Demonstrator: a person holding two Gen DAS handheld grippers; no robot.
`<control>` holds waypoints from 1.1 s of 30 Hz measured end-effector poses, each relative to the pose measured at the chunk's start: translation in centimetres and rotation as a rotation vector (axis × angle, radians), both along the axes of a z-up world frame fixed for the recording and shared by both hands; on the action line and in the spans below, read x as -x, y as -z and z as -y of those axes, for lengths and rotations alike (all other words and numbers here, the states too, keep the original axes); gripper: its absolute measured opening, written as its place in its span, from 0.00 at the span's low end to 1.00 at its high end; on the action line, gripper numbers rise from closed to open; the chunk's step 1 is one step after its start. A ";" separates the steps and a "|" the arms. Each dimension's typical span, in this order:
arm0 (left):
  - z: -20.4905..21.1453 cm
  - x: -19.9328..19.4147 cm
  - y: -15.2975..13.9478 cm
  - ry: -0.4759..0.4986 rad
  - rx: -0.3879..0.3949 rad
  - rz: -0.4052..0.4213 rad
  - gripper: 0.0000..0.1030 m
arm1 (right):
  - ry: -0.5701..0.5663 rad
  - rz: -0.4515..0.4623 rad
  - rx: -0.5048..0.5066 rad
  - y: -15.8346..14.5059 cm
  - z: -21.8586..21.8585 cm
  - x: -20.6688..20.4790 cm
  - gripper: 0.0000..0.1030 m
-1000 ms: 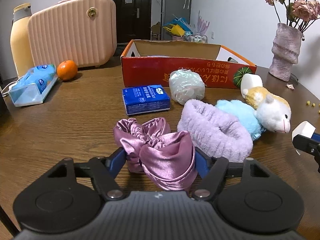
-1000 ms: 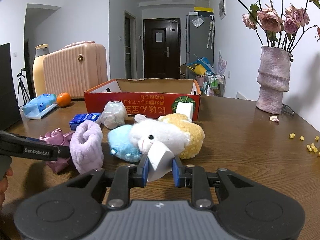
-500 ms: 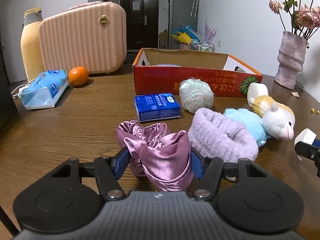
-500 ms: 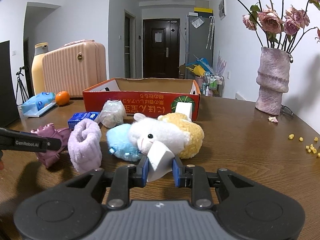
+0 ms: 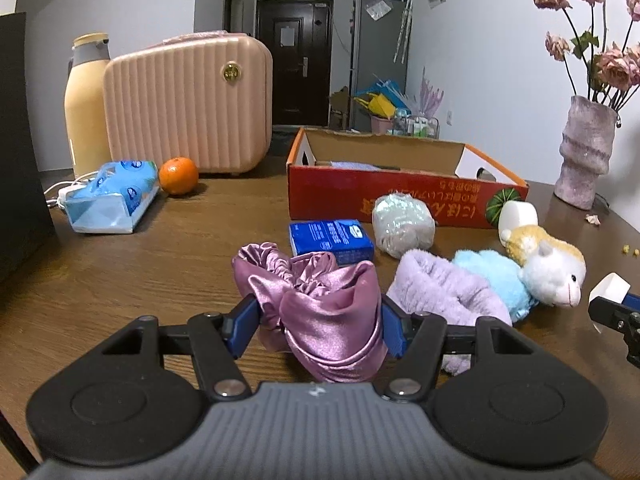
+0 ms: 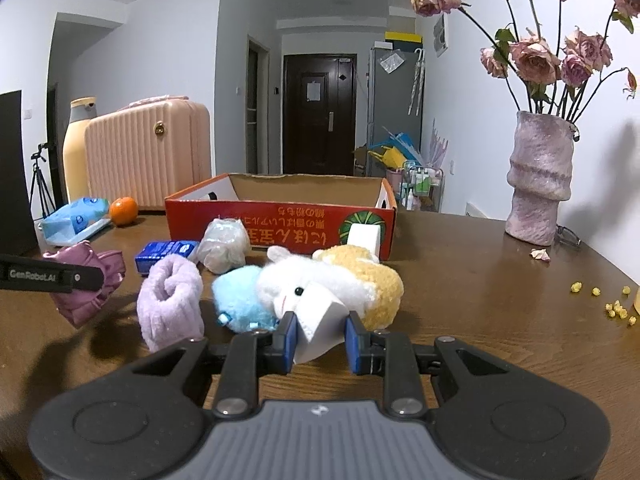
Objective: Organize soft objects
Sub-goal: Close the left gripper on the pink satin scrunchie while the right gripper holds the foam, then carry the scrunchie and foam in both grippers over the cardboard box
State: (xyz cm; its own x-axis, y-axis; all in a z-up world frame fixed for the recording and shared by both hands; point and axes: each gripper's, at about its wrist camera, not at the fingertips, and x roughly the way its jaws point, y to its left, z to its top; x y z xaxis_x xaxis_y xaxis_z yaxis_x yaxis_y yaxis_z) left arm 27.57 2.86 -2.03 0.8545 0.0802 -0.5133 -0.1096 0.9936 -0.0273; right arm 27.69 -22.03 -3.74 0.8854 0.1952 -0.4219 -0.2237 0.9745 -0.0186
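The satin scrunchie (image 5: 320, 304) is pinched by the left hand-held gripper (image 5: 318, 322), lifted off the tabletop (image 5: 120, 276); being slippery, it could get dropped short of the box (image 5: 400, 196). A white tag (image 6: 320, 326) is clamped by the right hand-held gripper (image 6: 320, 338).

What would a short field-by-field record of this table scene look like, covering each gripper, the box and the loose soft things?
left gripper: shut on the pink satin bonnet, lifted off the table
right gripper: shut on a white tag of the plush toy
red box: open, behind the soft things
lilac fluffy band: on the table, beside the plush toy
wrapped bundle: in front of the box
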 end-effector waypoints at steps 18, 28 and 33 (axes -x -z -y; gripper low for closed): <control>0.4 0.2 -3.1 0.004 0.008 0.117 0.62 | 0.001 0.106 -0.016 -2.4 -1.1 -0.5 0.24; 1.6 -1.3 -4.1 0.016 0.017 0.156 0.62 | 0.005 0.149 -0.038 -3.8 -2.0 -2.6 0.24; 1.8 -2.6 -4.6 0.014 0.026 0.170 0.62 | 0.011 0.162 -0.054 -4.4 -2.0 -4.2 0.24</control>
State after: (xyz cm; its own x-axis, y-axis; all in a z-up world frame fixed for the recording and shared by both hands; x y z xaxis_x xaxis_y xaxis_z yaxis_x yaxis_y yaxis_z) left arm 30.17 1.01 2.57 0.9302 0.0561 -0.3628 -0.0870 0.9938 -0.0695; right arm 31.92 -20.07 0.62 0.9430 0.2037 -0.2632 -0.2115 0.9774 -0.0013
